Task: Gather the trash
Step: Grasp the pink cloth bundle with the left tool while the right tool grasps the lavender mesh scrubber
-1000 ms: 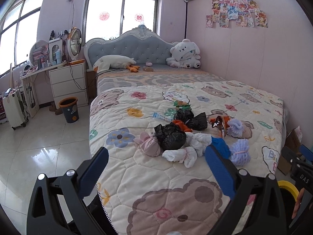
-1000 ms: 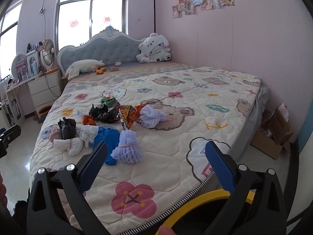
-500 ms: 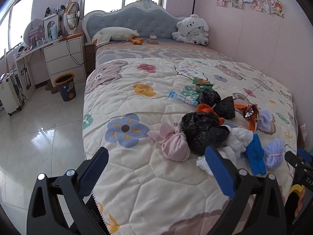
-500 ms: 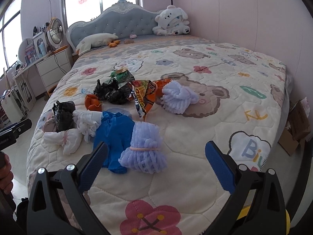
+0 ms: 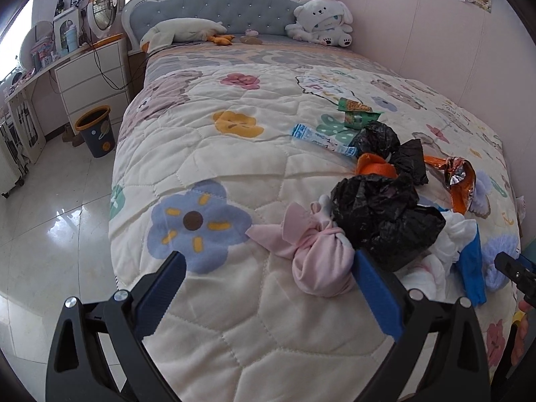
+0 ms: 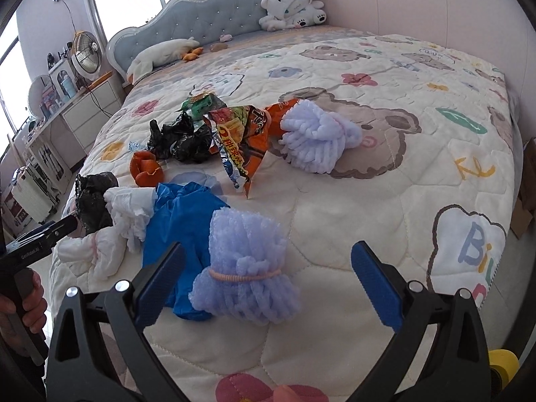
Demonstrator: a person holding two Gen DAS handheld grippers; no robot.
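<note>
L gripper (image 5: 266, 288): jaws spread wide, empty, over quilt (image 5: 234, 167) near bed's foot.
R gripper (image 6: 266, 284): spread wide, empty.
Pink bundle (image 5: 318, 254): just ahead of L gripper, beside its R finger; knot end points left.
Lilac foam net (image 6: 246, 268): betw. R fingers, long axis runs away from cam, band across.
Black bag (image 5: 385, 217): touching pink bundle, behind it.
Bin (image 5: 95, 130): on floor, well apart, left of bed.

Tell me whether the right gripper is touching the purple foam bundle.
Apart. In the right wrist view the right gripper has its jaws wide open, with bare quilt showing between each blue pad and the purple foam bundle, which lies untouched on the bed.
</note>
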